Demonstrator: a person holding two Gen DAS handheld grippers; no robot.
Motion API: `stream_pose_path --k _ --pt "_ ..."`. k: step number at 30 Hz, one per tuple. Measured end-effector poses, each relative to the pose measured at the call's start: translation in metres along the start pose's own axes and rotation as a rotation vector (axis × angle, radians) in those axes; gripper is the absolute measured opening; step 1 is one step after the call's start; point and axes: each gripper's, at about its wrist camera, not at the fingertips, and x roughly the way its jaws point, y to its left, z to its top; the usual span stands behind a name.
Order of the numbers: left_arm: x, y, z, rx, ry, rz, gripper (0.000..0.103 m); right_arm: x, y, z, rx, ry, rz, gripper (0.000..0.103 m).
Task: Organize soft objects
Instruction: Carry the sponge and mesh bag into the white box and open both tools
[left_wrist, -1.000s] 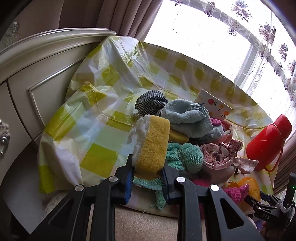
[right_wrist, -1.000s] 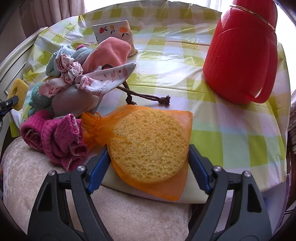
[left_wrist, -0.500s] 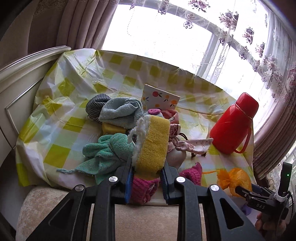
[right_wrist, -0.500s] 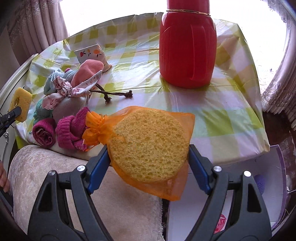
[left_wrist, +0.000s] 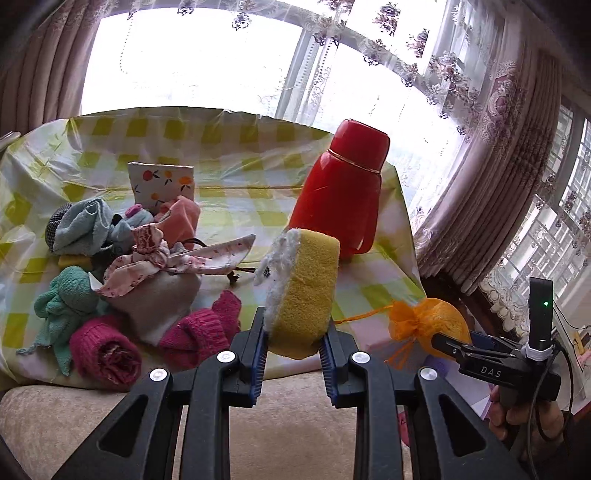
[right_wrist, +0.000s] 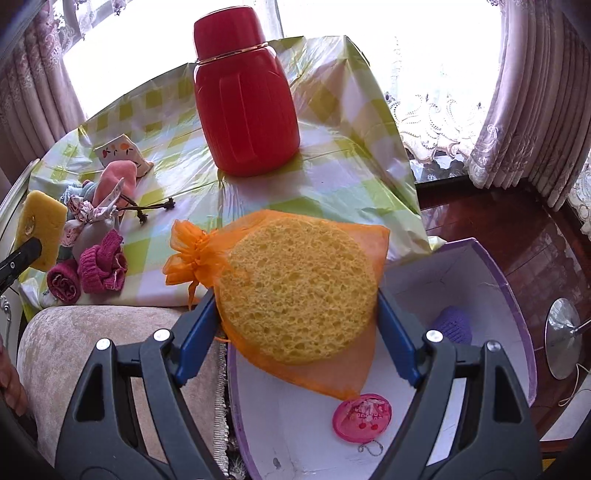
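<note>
My left gripper (left_wrist: 291, 343) is shut on a yellow sponge with a white scrub side (left_wrist: 304, 291), held up in front of the table; the sponge also shows in the right wrist view (right_wrist: 42, 229). My right gripper (right_wrist: 297, 317) is shut on a round yellow sponge in an orange mesh bag (right_wrist: 295, 288), held over a white box with a purple rim (right_wrist: 509, 295). That bagged sponge also shows in the left wrist view (left_wrist: 428, 325). A pile of soft things lies on the checked tablecloth (left_wrist: 258, 173): magenta knit rolls (left_wrist: 107, 350), a green cloth (left_wrist: 62, 302), a floral drawstring pouch (left_wrist: 159, 291), a blue towel (left_wrist: 81, 225).
A tall red flask (left_wrist: 343, 192) stands on the table's right part, also in the right wrist view (right_wrist: 243, 103). The box holds a pink round pouch (right_wrist: 362, 411) and a purple knit item (right_wrist: 452, 325). A beige cushion (right_wrist: 110, 343) lies in front of the table. Curtains and windows stand behind.
Both grippers have swung to the right with their sponges. The right gripper now hangs over the white box, and the left view has turned from the pile toward the red flask.
</note>
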Motion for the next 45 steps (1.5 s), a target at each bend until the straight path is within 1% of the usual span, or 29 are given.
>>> stream_pose_path --k 6,10,12,13,14,18,20,28,32,39,45 --pt "0.019 -0.053 -0.005 0.084 0.068 -0.118 0.027 -0.012 -0.031 -0.007 0.063 -0.001 -0.025 0.083" --pt "0.032 -0.083 -0.009 0.123 0.121 -0.199 0.027 -0.018 -0.040 -0.008 0.074 -0.009 -0.040 0.083" --pt "0.039 -0.095 -0.011 0.139 0.147 -0.236 0.029 -0.020 -0.043 -0.008 0.078 -0.016 -0.049 0.084" --pt "0.044 -0.100 -0.013 0.148 0.167 -0.250 0.031 -0.020 -0.044 -0.008 0.080 -0.015 -0.052 0.084" --pt "0.048 -0.103 -0.014 0.153 0.179 -0.249 0.033 -0.020 -0.045 -0.008 0.082 -0.013 -0.053 0.084" --pt "0.055 -0.100 -0.016 0.142 0.199 -0.237 0.036 -0.018 -0.049 -0.010 0.089 -0.003 -0.054 0.086" --pt "0.055 -0.095 -0.014 0.127 0.199 -0.229 0.041 -0.017 -0.051 -0.012 0.094 -0.001 -0.054 0.086" --pt "0.050 -0.088 -0.014 0.114 0.183 -0.208 0.041 -0.016 -0.049 -0.012 0.093 0.006 -0.045 0.086" --pt "0.045 -0.079 -0.015 0.095 0.175 -0.193 0.041 -0.015 -0.045 -0.012 0.085 0.011 -0.035 0.086" --pt "0.024 -0.042 -0.018 0.016 0.144 -0.130 0.042 -0.012 -0.030 -0.012 0.057 0.025 -0.016 0.086" --pt "-0.002 0.008 -0.024 -0.096 0.108 -0.052 0.042 -0.011 -0.003 -0.011 0.016 0.030 0.015 0.086"
